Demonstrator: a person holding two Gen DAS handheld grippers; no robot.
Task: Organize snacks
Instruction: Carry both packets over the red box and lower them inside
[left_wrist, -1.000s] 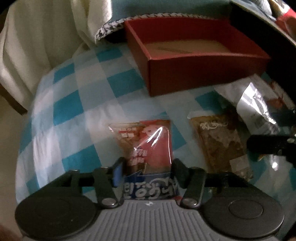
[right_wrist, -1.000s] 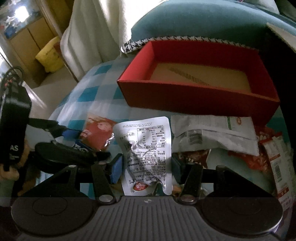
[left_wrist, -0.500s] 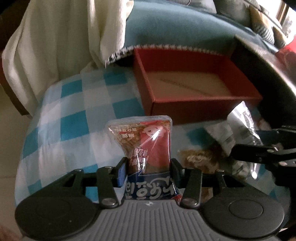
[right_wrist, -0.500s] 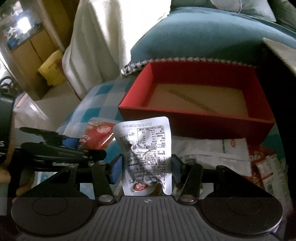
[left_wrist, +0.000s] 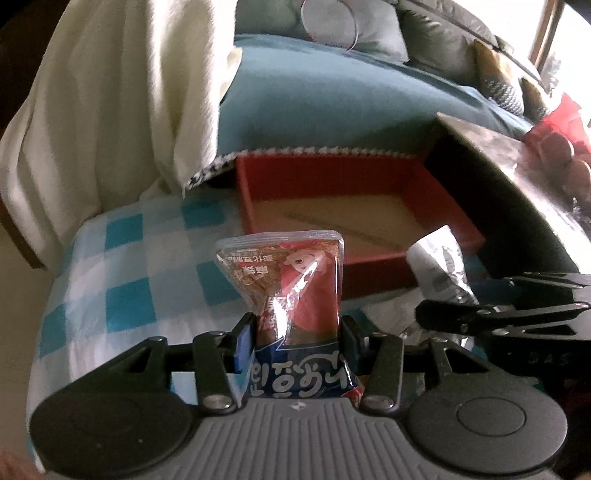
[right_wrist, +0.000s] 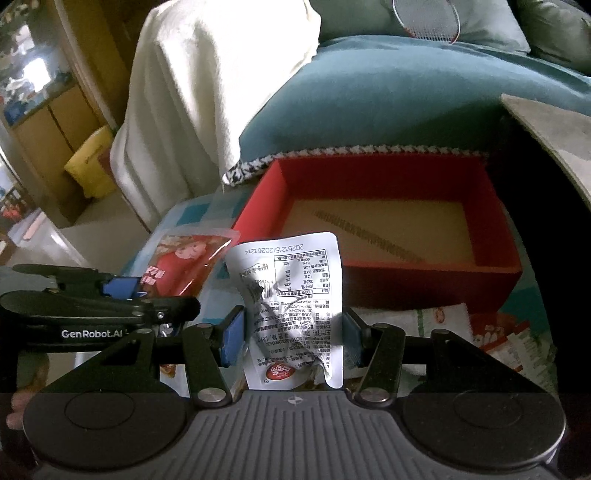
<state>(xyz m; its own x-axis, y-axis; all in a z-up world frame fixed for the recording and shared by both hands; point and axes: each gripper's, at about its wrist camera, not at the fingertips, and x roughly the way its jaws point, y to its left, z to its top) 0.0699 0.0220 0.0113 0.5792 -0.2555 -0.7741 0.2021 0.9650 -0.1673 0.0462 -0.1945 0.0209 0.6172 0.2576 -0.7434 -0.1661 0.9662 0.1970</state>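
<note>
My left gripper (left_wrist: 297, 332) is shut on a red and blue snack packet (left_wrist: 291, 280) and holds it upright above the checked cloth, short of the red box (left_wrist: 376, 275). My right gripper (right_wrist: 291, 332) is shut on a silver-white snack packet (right_wrist: 295, 295), print side toward me, in front of the same red box (right_wrist: 424, 288). The box is open with a bare brown floor. In the right wrist view the left gripper (right_wrist: 125, 288) and its red packet (right_wrist: 181, 266) show at the left. In the left wrist view the right gripper (left_wrist: 436, 314) and its silver packet (left_wrist: 441, 264) show at the right.
A blue and white checked cloth (left_wrist: 122, 280) covers the table. More snack packets (right_wrist: 495, 339) lie on it at the right, in front of the box. A white blanket (right_wrist: 207, 96) and a teal cushion (right_wrist: 388, 107) lie behind. A dark board (left_wrist: 509, 184) stands right of the box.
Both grippers have lifted their packets off the cloth and moved them up and toward the red box. The brown packet on the cloth has dropped out of the left view.
</note>
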